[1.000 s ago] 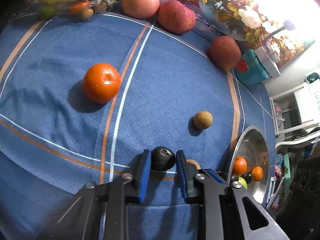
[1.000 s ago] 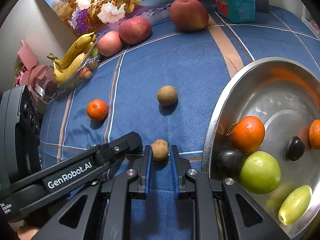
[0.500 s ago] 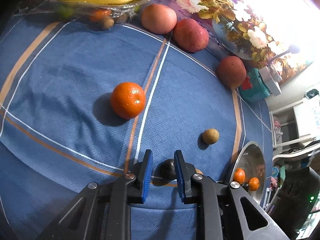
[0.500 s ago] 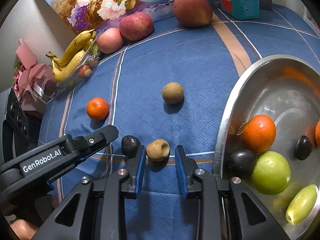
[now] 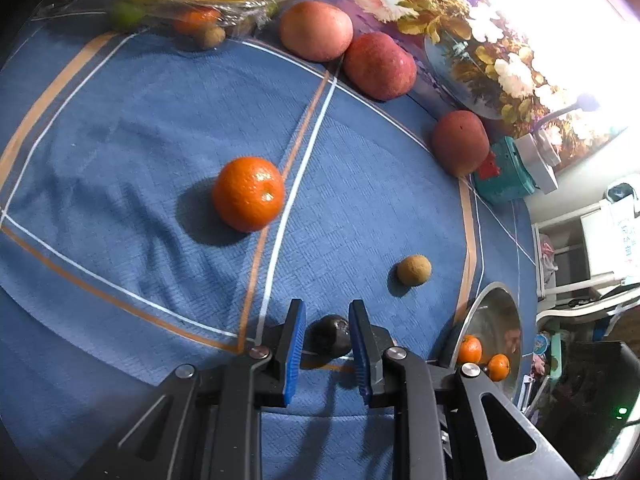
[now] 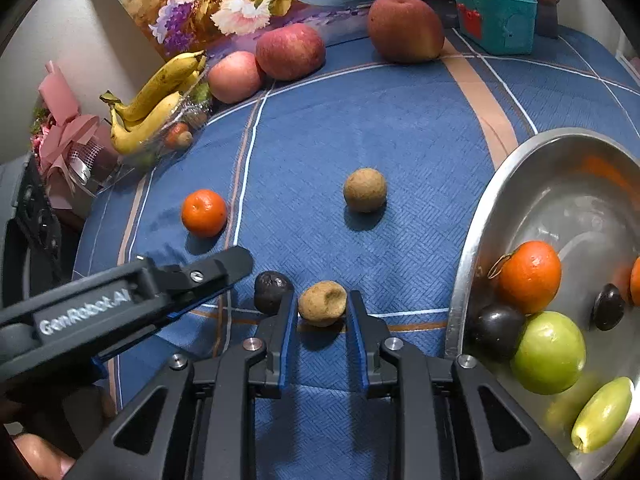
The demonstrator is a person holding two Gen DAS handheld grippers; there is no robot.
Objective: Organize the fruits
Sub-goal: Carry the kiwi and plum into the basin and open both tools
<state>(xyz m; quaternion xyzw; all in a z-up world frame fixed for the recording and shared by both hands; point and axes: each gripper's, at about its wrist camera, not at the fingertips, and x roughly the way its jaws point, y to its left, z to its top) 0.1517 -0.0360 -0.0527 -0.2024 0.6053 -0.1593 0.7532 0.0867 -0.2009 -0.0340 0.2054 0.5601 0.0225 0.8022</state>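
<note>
A small dented brown fruit (image 6: 322, 303) lies on the blue cloth between the fingers of my right gripper (image 6: 322, 294). Its jaws are closing, and the pads stand close on either side without pressing. Just left of it a dark wrinkled fruit (image 6: 272, 292) rests on the cloth. My left gripper (image 6: 238, 270) reaches in from the left, its tips just short of that fruit. In the left wrist view the dark fruit (image 5: 330, 336) shows through the narrow gap of the left gripper (image 5: 327, 305), which is shut and holds nothing.
A steel bowl (image 6: 472, 232) at the right holds oranges, green fruits and dark fruits. An orange (image 6: 204, 213) and a round brown fruit (image 6: 365, 190) lie loose further back. Three apples (image 6: 290, 51), bananas (image 6: 156, 96) and a teal box (image 6: 496, 20) line the far edge.
My right jaws let go of the brown fruit, spread, and have narrowed again around it. My left gripper drew back from the dark fruit, which now shows on the cloth.
</note>
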